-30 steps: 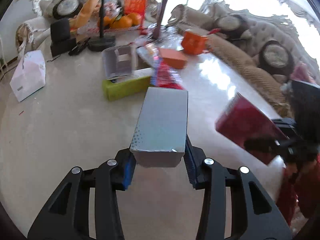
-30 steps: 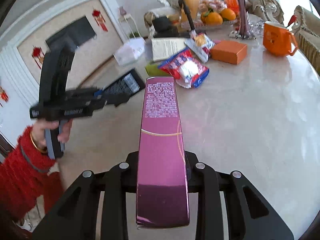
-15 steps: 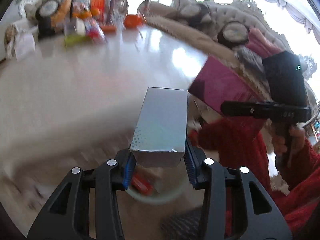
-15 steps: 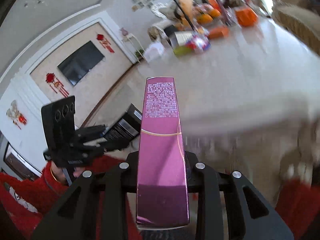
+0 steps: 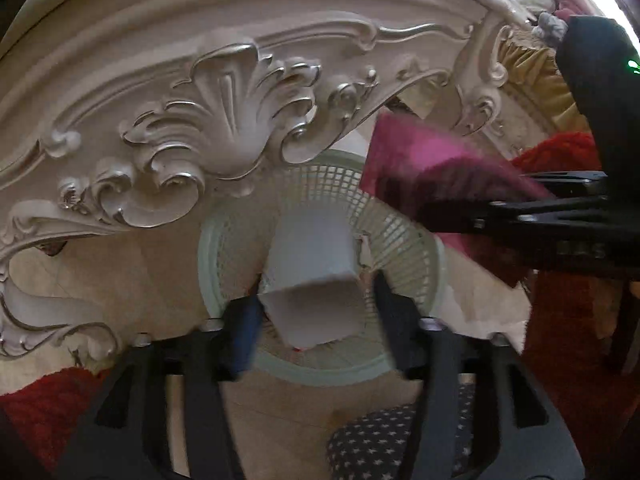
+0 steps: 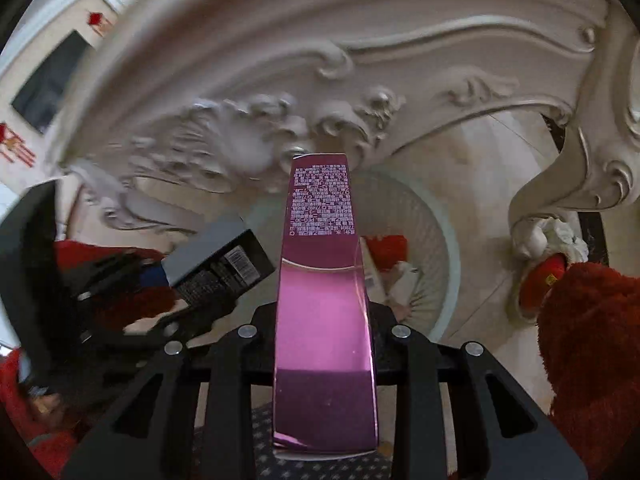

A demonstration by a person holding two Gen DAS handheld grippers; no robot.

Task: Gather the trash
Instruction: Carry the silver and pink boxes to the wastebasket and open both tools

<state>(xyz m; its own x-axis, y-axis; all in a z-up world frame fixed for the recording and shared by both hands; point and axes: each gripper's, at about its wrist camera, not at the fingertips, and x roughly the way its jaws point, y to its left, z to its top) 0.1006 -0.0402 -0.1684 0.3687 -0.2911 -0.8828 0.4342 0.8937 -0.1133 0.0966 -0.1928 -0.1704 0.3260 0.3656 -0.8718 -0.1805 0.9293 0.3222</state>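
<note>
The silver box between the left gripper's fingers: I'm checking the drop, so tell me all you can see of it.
The silver box is a matte grey-silver carton, with a barcoded black side in the right wrist view. It hangs tilted over the pale mesh wastebasket. The left gripper has just been opening; gaps show at both pads, so it looks released.

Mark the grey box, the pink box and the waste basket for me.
grey box (image 5: pixel 310 280), left wrist view, near end face.
pink box (image 6: pixel 325 320), right wrist view, top face.
waste basket (image 5: pixel 404 240), left wrist view, mesh wall.
</note>
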